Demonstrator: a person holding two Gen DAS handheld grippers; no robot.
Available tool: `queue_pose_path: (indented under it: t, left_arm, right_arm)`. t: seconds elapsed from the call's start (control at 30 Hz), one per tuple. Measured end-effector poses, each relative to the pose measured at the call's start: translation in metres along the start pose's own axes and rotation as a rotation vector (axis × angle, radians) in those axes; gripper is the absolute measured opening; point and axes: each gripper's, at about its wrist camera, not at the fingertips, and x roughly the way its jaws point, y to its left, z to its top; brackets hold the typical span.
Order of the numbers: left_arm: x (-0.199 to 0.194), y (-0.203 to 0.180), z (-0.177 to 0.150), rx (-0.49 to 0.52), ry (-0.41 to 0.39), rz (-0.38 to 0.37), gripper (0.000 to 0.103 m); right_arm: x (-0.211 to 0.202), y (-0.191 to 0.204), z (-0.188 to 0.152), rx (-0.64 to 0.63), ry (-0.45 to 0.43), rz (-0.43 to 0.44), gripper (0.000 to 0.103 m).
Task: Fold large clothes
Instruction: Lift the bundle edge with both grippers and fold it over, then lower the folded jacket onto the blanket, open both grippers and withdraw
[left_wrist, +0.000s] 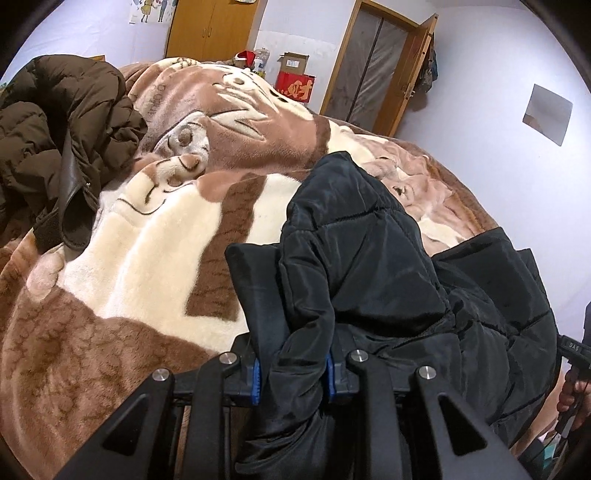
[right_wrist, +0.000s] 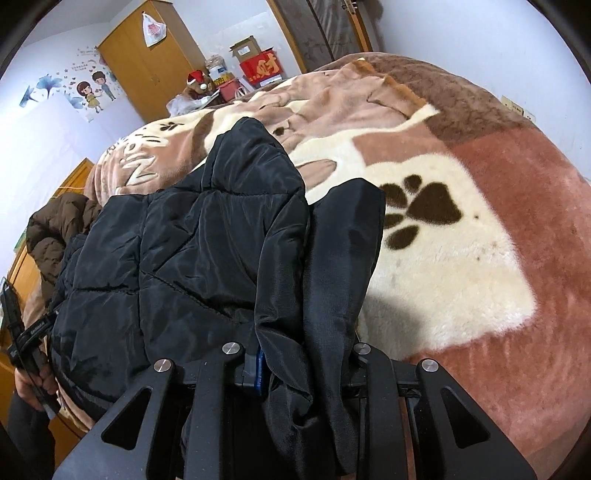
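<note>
At the bottom of each wrist view, a black quilted jacket (left_wrist: 388, 266) is pinched between the closed fingers of the left gripper (left_wrist: 295, 280) and right gripper (right_wrist: 317, 258). Beyond lies a plush blanket (right_wrist: 443, 229); a brown coat (left_wrist: 62, 140) is heaped upper left.

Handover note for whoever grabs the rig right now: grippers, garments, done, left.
Left gripper: shut on the black jacket, fabric bunched between its fingers.
Right gripper: shut on the same black jacket.
The jacket hangs between both grippers above the blanket on the bed.
The brown jacket lies crumpled on the blanket, by the left side, untouched.
Done: black jacket gripped at two points.
Left: lay it flat, fold it, then likely the brown one.
</note>
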Motion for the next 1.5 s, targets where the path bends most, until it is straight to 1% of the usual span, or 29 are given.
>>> queue_pose_path:
  t: [0.23,0.37,0.57,0.7,0.8,0.93,1.0,1.07,1.1,1.13,1.17,1.23,1.37,1.47,1.5]
  left_arm:
    - [0.013,-0.020,0.025,0.012,-0.022,-0.028,0.025]
    - [0.022,-0.021,0.042,0.013,-0.034,-0.030,0.025]
    - [0.035,0.009,0.071,-0.008,-0.057,0.005,0.026]
    - [0.047,0.039,0.087,-0.023,-0.061,0.039,0.026]
    - [0.064,0.057,0.089,-0.029,-0.051,0.063,0.026]
    - [0.095,0.076,0.081,-0.043,-0.002,0.095,0.026]
    - [0.113,0.085,0.071,-0.047,0.026,0.119,0.027]
    - [0.130,0.099,0.058,-0.094,0.066,0.129,0.031]
    - [0.136,0.105,0.052,-0.119,0.078,0.134,0.032]
    - [0.140,0.109,0.046,-0.139,0.085,0.141,0.036]
    - [0.143,0.112,0.042,-0.150,0.088,0.153,0.041]
    - [0.141,0.110,0.038,-0.144,0.084,0.179,0.047]
    - [0.125,0.110,0.044,-0.153,0.087,0.177,0.048]
    - [0.098,0.115,0.051,-0.160,0.038,0.190,0.049]
    - [0.089,0.117,0.053,-0.167,0.016,0.210,0.049]
  right_arm:
    - [-0.006,-0.011,0.025,0.017,-0.037,-0.004,0.025]
    - [0.004,-0.004,0.041,0.013,-0.049,0.000,0.025]
    - [0.039,0.027,0.065,-0.011,-0.051,0.036,0.025]
    - [0.073,0.049,0.073,-0.026,-0.033,0.063,0.025]
    - [0.104,0.057,0.072,-0.016,-0.003,0.077,0.025]
    - [0.138,0.055,0.065,-0.013,0.045,0.058,0.026]
    - [0.153,0.045,0.060,0.008,0.077,0.037,0.031]
    - [0.162,0.033,0.057,0.056,0.110,0.040,0.036]
    - [0.164,0.030,0.055,0.065,0.118,0.041,0.043]
    - [0.165,0.027,0.054,0.068,0.124,0.037,0.045]
    - [0.164,0.027,0.054,0.068,0.126,0.032,0.051]
    - [0.159,0.027,0.054,0.072,0.135,0.031,0.053]
    - [0.142,0.028,0.059,0.076,0.130,0.025,0.055]
    - [0.112,0.027,0.060,0.068,0.069,0.020,0.056]
    - [0.102,0.027,0.061,0.059,0.034,0.004,0.056]
